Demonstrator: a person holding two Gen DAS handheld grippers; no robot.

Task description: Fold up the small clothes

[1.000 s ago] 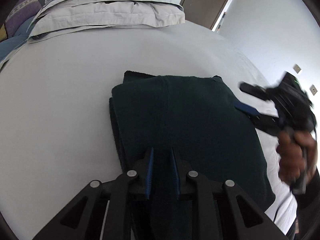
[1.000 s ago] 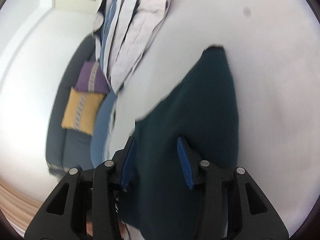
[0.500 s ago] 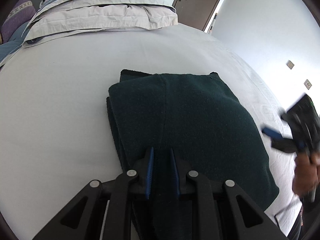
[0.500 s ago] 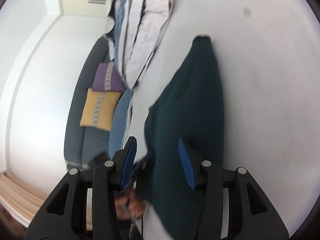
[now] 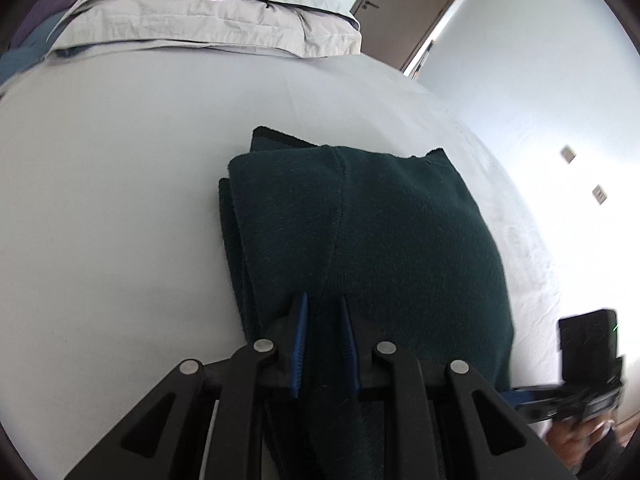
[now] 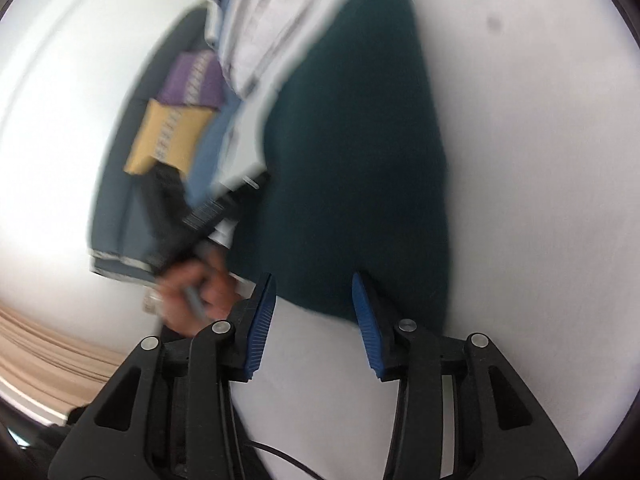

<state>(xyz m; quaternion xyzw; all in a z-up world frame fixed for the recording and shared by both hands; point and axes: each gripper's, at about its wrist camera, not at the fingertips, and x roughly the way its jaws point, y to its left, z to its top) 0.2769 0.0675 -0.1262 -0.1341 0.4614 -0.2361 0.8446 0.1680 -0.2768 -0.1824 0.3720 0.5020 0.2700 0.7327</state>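
A dark green knit garment [image 5: 372, 236] lies folded into a thick rectangle on the white bed [image 5: 112, 200]. My left gripper [image 5: 323, 304] is shut on the garment's near edge, with cloth pinched between the blue pads. In the right wrist view the garment [image 6: 360, 152] stretches away across the sheet. My right gripper [image 6: 314, 280] is open and empty, just off the garment's near end, over the bare sheet. The right gripper also shows in the left wrist view [image 5: 580, 392], low at the right beside the bed.
Stacked pale pillows and bedding [image 5: 208, 12] lie at the head of the bed. A brown door [image 5: 412, 4] stands behind them. A dark sofa with a yellow cushion [image 6: 168, 136] and a purple cushion [image 6: 196, 80] is at the left.
The right gripper has pulled back off the garment toward its near end and down beside the bed. The left gripper has stayed shut on the garment's edge.
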